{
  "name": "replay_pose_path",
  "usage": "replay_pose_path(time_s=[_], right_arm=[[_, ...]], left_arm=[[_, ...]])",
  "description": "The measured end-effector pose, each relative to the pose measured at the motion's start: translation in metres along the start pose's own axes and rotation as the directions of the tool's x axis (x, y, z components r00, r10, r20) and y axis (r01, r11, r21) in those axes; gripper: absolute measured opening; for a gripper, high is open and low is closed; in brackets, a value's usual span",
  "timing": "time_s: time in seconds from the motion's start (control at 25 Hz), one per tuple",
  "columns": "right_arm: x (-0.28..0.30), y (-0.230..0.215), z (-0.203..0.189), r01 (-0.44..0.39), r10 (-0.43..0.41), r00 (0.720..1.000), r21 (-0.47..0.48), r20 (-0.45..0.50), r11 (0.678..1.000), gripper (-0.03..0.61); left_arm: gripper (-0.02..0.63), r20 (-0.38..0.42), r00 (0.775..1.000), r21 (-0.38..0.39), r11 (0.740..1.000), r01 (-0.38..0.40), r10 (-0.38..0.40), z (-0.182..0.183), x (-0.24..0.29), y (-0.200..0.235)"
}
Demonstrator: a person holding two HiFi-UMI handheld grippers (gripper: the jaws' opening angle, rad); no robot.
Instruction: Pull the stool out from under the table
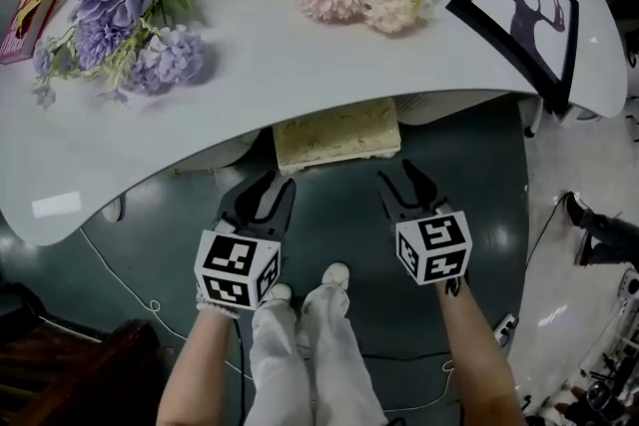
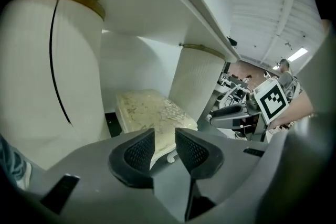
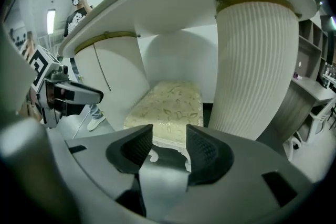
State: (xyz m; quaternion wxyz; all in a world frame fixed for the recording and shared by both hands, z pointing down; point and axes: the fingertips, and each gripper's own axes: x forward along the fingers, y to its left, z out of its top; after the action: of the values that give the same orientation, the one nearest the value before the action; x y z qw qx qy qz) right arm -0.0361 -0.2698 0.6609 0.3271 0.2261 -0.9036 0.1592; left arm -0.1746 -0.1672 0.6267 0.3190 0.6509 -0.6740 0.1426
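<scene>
The stool (image 1: 337,133) in the head view sits tucked beneath the white table (image 1: 300,85), only its cream cushioned near end showing past the table's edge. The left gripper (image 1: 278,185) and right gripper (image 1: 399,177) hover just short of that end, one toward each front corner, neither touching it. The step in hand is the approach.

In the left gripper view, the jaws stand a little apart with nothing gripped. Through the gap shows the stool's near corner (image 2: 149,113), standing on the floor between two white pedestals (image 2: 197,81).

In the right gripper view, the jaws are parted rather wider, also empty, framing the carved front rail (image 3: 168,139). The stool seems to run lengthwise back into the recess beside the ribbed pedestal (image 3: 252,71), short end facing the person. The next move likely calls for closing each pair on the front edge, then drawing straight back along that axis.
</scene>
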Motion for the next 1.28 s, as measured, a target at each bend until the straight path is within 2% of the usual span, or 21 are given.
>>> replay_pose_path(time_s=[0.24,0.52,0.72,0.84,1.28], right_arm=[[0.048,-0.026,-0.012,-0.011,0.016,0.999,0.077,-0.052,0.997,0.275],[0.088,-0.050,-0.024,-0.012,0.026,0.995,0.139,-0.096,0.990,0.291],[0.097,-0.052,-0.028,-0.101,0.119,0.990,0.209,-0.076,0.973,0.299],[0.100,-0.050,-0.029,-0.134,0.154,0.985,0.227,-0.074,0.965,0.298],[0.097,-0.050,-0.032,-0.061,0.077,0.994,0.212,-0.071,0.975,0.296]], left_arm=[[0.220,-0.056,0.998,-0.124,0.992,-0.036,0.029,-0.022,0.040,0.022],[0.250,-0.108,0.992,-0.235,0.968,-0.093,0.069,-0.045,0.076,0.040],[0.250,-0.151,0.985,-0.250,0.961,-0.115,0.079,-0.062,0.093,0.047],[0.252,-0.182,0.979,-0.210,0.970,-0.125,0.087,-0.070,0.099,0.044],[0.245,-0.227,0.968,-0.180,0.971,-0.155,0.112,-0.072,0.099,0.043]])
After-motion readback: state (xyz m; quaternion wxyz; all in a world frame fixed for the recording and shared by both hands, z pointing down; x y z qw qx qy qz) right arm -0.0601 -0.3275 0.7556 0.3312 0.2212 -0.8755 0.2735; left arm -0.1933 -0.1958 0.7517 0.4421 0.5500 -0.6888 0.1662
